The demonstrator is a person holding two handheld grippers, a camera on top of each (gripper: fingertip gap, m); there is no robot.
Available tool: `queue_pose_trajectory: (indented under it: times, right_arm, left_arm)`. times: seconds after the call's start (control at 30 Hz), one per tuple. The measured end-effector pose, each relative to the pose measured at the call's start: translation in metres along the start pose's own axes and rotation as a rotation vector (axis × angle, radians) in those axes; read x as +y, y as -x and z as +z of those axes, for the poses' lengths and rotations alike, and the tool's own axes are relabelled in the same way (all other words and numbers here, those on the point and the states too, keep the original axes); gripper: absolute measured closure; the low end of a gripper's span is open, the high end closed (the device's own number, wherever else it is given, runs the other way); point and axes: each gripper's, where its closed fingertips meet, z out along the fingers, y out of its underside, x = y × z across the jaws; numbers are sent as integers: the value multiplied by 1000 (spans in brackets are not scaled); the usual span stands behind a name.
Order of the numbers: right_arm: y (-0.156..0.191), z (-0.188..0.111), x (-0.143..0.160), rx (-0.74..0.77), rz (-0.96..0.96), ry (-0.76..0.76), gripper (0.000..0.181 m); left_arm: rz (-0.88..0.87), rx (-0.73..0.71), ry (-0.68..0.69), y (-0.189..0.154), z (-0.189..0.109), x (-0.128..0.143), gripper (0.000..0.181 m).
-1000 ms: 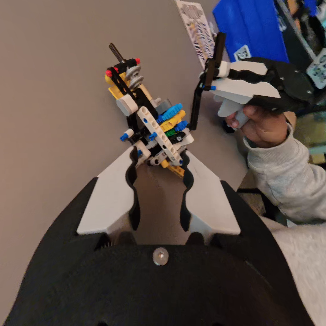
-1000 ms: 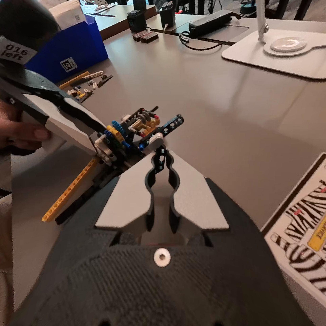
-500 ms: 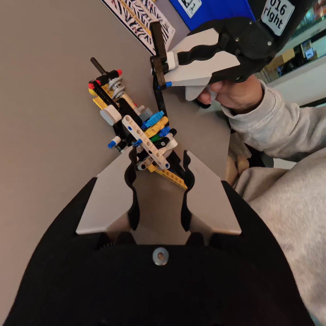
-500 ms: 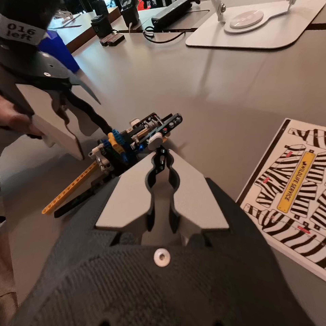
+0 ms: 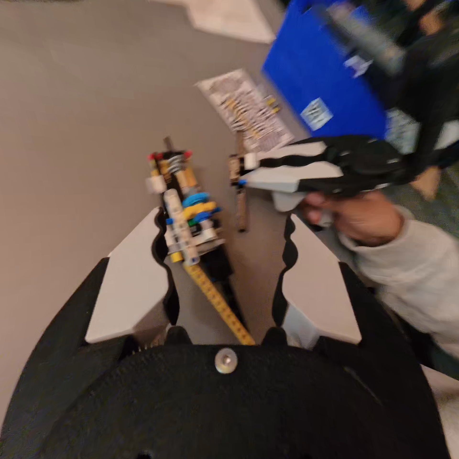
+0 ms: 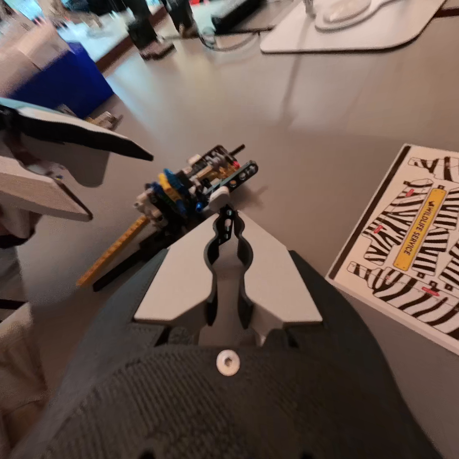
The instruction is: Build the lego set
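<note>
The part-built lego assembly, black with blue and yellow gears, a spring and a long yellow beam, lies on the grey table. My left gripper is open wide and empty, with the assembly's near end between its fingers, close to the left one. My right gripper is shut on a black holed beam and holds it just right of the assembly. In the left wrist view this beam hangs beside the assembly, apart from it. The left gripper shows open at the left of the right wrist view.
A zebra-striped sticker sheet lies right of the assembly. A blue bin stands at the far left with loose parts in front of it. A white stand base and dark devices sit at the back. A hand and grey sleeve hold the right gripper. The tips of one gripper are about 8 cm away from the tips of the other. The white stand base is about 35 cm from both grippers' fingertips.
My left gripper has let go of the assembly and opened wide; the assembly now lies flat on the table. The right gripper, still holding the black beam, has shifted slightly beside it.
</note>
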Motion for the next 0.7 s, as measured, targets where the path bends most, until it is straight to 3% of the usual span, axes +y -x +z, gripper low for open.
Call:
queue_pose_trajectory:
  times: [0.07,0.2,0.3,0.4,0.6,0.7]
  right_arm:
    - [14,-15,-13,-69,33,-91,175]
    - [49,-52,-47,-262,131,-307,176]
    - [71,-67,-56,-332,121,-374,176]
    - [80,-70,-50,-312,70,-363,175]
    - [91,-78,-30,-341,1,-288,173]
    - [86,-87,-13,-322,-59,-178,151]
  left_arm:
    - [13,132,-19,-32,-6,-3,102]
    - [14,217,74,-58,3,23,105]
    - [-12,311,16,-78,2,21,121]
    - [-26,388,-61,-92,-8,12,162]
    - [7,377,-30,-87,-18,22,173]
    - [-19,398,-1,-82,-23,27,174]
